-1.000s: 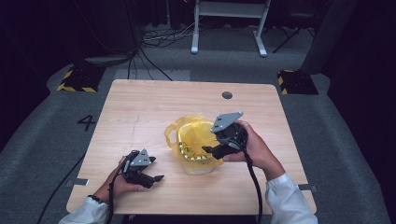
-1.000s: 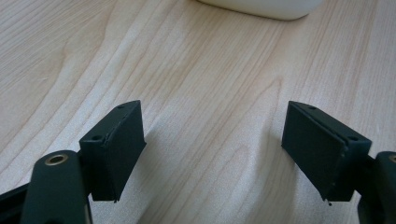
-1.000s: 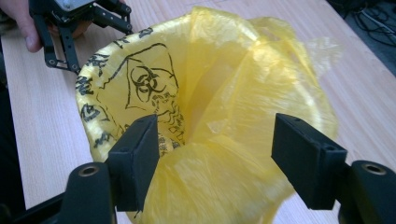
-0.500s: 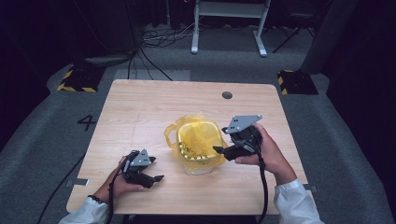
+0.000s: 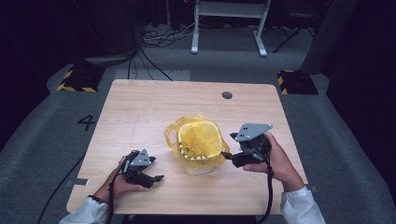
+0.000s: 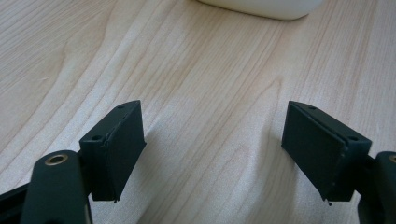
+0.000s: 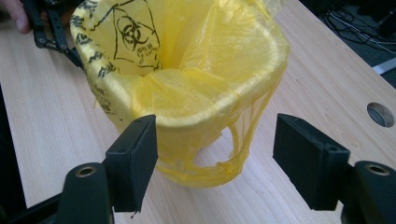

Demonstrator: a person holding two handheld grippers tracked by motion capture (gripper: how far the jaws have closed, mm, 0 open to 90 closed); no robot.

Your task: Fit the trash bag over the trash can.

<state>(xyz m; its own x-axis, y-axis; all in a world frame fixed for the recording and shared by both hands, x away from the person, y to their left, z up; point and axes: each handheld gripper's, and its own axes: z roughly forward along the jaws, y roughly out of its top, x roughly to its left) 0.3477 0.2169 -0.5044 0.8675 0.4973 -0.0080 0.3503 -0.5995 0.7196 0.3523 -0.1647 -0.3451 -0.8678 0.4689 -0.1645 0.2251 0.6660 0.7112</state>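
A small white bin lined with a yellow biohazard bag (image 5: 198, 142) stands at the middle of the wooden table (image 5: 140, 107). My right gripper (image 5: 227, 157) hovers just right of the bin, open, jaws pointing at its side. In the right gripper view the bag (image 7: 187, 84) drapes over the bin's rim, and its knotted handles hang between the open jaws of the right gripper (image 7: 215, 163) without touching them. My left gripper (image 5: 158, 178) rests low near the front left of the table, open and empty. In the left gripper view the left gripper (image 6: 212, 154) faces bare wood, with the bin's white base (image 6: 261, 7) ahead.
A round cable hole (image 5: 227, 95) lies at the table's far right. On the floor behind are a white metal stand (image 5: 229, 28), cables (image 5: 154, 42) and yellow-black striped blocks (image 5: 74, 79). The person's left hand and gripper show beyond the bin (image 7: 49, 28).
My right gripper has moved to the right, off the bin's rim, to a spot beside the bin. The left gripper and the bin have stayed put.
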